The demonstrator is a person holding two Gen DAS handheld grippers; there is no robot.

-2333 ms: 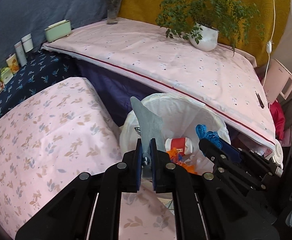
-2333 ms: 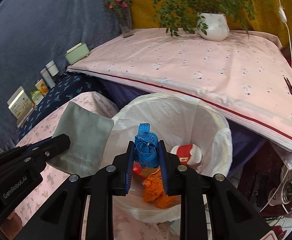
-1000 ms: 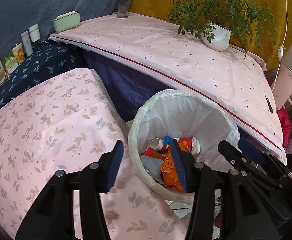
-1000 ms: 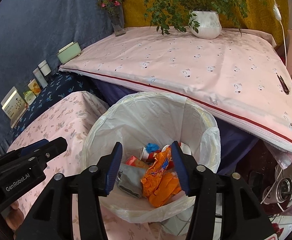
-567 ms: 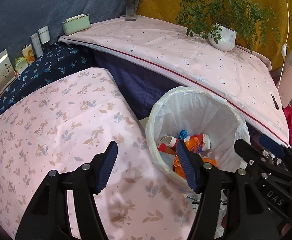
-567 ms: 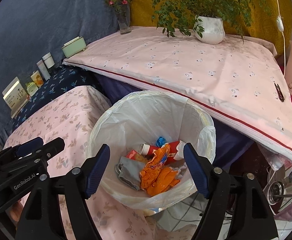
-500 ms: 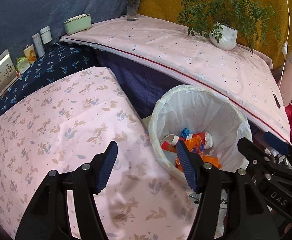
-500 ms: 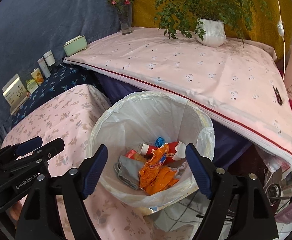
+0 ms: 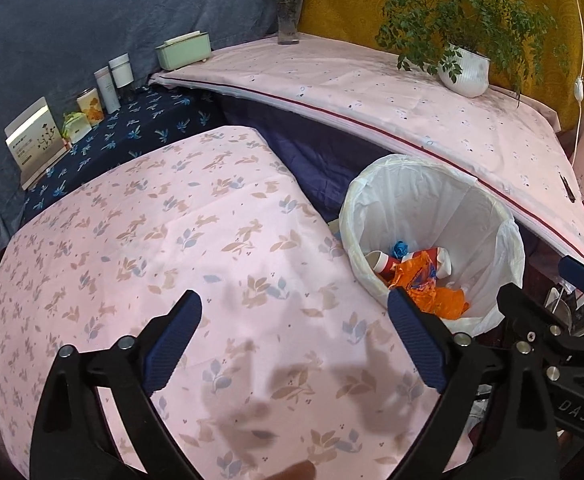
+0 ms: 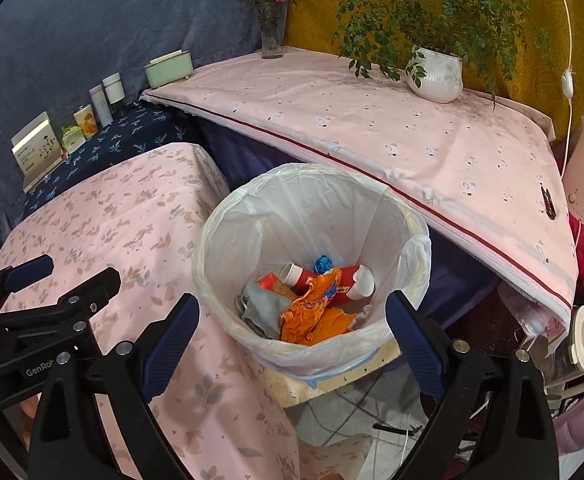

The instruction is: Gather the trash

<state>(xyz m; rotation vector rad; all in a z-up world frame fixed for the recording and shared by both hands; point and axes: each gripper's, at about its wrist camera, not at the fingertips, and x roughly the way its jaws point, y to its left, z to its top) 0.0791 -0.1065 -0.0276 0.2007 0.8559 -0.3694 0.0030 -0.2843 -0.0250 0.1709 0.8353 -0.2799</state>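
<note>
I am spreading both jaws wide, my left gripper (image 9: 294,332) and right gripper (image 10: 292,332) gripping nothing, the trash bin (image 10: 227,240) just ahead of my right.

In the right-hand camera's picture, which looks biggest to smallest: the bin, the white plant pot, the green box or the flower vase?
1. Bin, by far, though nearest the camera.
2. White plant pot.
3. Green box and flower vase: too alike to rank.

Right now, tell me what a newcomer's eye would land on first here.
The white-lined trash bin in the middle, with crumpled orange wrappers, a red-and-white bottle and a grey cloth in it. Then the leafy plant in a white pot at the back of the pink-covered table.
</note>
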